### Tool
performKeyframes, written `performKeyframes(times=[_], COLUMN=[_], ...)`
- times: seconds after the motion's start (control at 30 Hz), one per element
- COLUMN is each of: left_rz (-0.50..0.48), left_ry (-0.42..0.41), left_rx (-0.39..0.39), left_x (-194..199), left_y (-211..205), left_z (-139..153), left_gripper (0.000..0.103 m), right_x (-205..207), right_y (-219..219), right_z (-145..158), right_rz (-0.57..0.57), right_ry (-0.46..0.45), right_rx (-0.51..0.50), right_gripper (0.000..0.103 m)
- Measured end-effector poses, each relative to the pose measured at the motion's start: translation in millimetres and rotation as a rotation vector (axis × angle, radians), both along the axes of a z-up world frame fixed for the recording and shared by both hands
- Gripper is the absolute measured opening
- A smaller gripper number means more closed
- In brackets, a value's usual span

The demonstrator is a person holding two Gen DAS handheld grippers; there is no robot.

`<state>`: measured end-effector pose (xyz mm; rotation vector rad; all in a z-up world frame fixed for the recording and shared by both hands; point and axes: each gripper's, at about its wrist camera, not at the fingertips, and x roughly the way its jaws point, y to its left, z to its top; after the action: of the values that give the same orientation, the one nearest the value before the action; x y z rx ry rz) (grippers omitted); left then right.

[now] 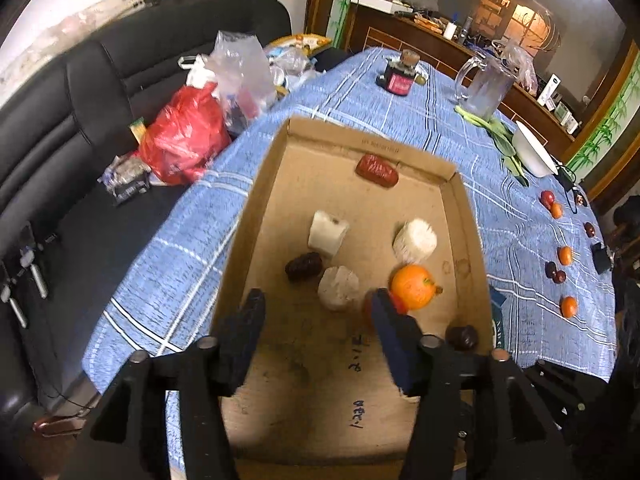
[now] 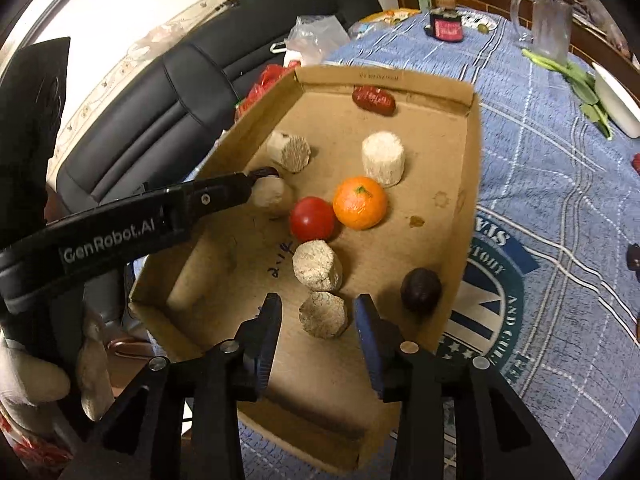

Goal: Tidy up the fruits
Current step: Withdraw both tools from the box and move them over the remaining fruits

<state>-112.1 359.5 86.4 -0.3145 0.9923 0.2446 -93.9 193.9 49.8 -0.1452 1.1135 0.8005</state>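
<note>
Both tongs angle down into the box (image 2: 472,184). Left tongs (image 1: 316,308) gape, nothing betw. fingers; pale chunk (image 1: 339,288) just ahead, orange (image 1: 413,286) by the right fingertip, dark date (image 1: 304,266) ahead-left. Right tongs (image 2: 316,314) also spread, straddling a cork piece (image 2: 323,314), contact unclear. Tomato (image 2: 312,219) and orange touch further ahead; dark plum (image 2: 421,289) just right of right finger. More fruit (image 1: 565,255) on the cloth far right.

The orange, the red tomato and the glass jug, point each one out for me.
orange (image 2: 360,202), right wrist view, middle of its peel.
red tomato (image 2: 312,219), right wrist view, centre of its skin.
glass jug (image 1: 486,88), left wrist view, middle of its body.
</note>
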Motion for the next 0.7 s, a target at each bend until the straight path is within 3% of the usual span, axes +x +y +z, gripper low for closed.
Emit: performKeyframes(times=[0.5,0.7], left_rz=[-0.159,-0.203], left_ry=[-0.133,-0.144], left_rx=[0.242,0.228], left_x=[-9,-10], left_y=[-102,-135], left_z=[72,81], left_gripper=[0.058,0.059], right_x=[6,9], right_y=[-79,-123], right_z=[40,45], right_rz=[-0.191,-0.279], right_ry=[-0.075,-0.064], right_rx=[0.082,0.096], right_gripper=[0.042,0.045])
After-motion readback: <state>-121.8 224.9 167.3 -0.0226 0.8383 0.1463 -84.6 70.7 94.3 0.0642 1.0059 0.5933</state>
